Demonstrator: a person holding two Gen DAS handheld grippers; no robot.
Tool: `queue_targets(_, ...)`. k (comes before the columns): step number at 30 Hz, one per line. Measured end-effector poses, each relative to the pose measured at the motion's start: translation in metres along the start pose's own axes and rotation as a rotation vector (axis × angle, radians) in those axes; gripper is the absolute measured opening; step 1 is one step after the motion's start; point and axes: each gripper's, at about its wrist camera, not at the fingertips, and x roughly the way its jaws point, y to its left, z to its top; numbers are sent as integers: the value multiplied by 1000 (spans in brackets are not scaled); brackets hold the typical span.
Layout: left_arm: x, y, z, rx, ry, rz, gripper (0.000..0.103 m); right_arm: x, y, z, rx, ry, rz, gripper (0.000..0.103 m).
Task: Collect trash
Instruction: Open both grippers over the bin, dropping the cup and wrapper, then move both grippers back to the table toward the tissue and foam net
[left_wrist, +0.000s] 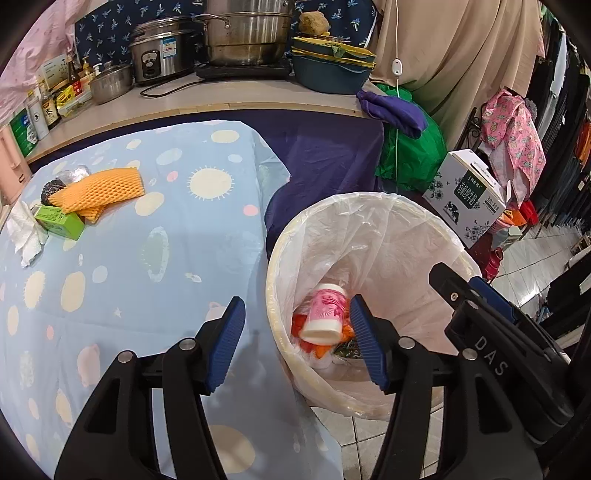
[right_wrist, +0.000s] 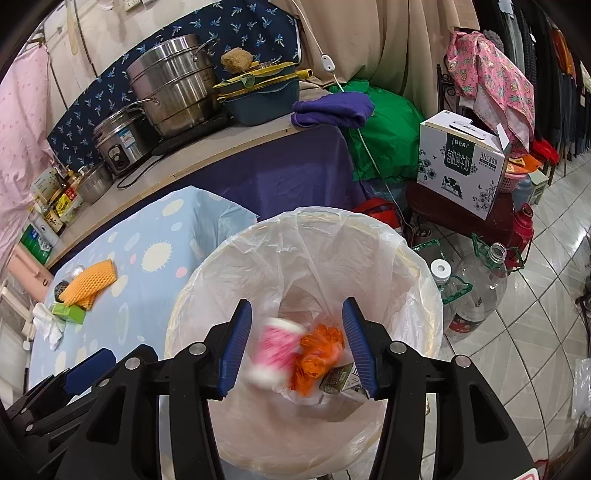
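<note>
A round bin lined with a clear bag (left_wrist: 369, 236) (right_wrist: 306, 243) stands beside the blue spotted table (left_wrist: 147, 258). Inside it lie a pink and white paper cup (left_wrist: 327, 314) (right_wrist: 275, 350), blurred in the right wrist view, orange trash (right_wrist: 319, 352) and a small box. My left gripper (left_wrist: 297, 343) is open and empty at the bin's near rim. My right gripper (right_wrist: 297, 343) is open and empty above the bin. On the table's far left lie orange foam netting (left_wrist: 101, 188) (right_wrist: 90, 282), a green carton (left_wrist: 61, 221) (right_wrist: 68, 314), white tissue (left_wrist: 26, 236) and a dark ball (left_wrist: 51, 190).
A counter behind the table holds steel pots (left_wrist: 243, 37), a rice cooker (left_wrist: 162, 55), bottles and a blue basin. A milk box (right_wrist: 465, 162), a green bag (right_wrist: 388, 136), empty water bottles (right_wrist: 476, 291) and a red flask stand on the tiled floor to the right.
</note>
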Motion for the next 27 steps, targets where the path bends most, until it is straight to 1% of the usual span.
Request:
queue_targets(6, -3, 7, 1, -14, -4, 5, 56, -1, 7, 1, -10, 1, 3, 50)
queue_targets(19, -11, 31, 3, -62, -20, 9, 56, -5, 35, 1, -53, -6, 9, 50)
queue_targets(27, -19, 59, 1, -106, -31, 28, 56, -5, 66, -4, -102, 2, 24, 50)
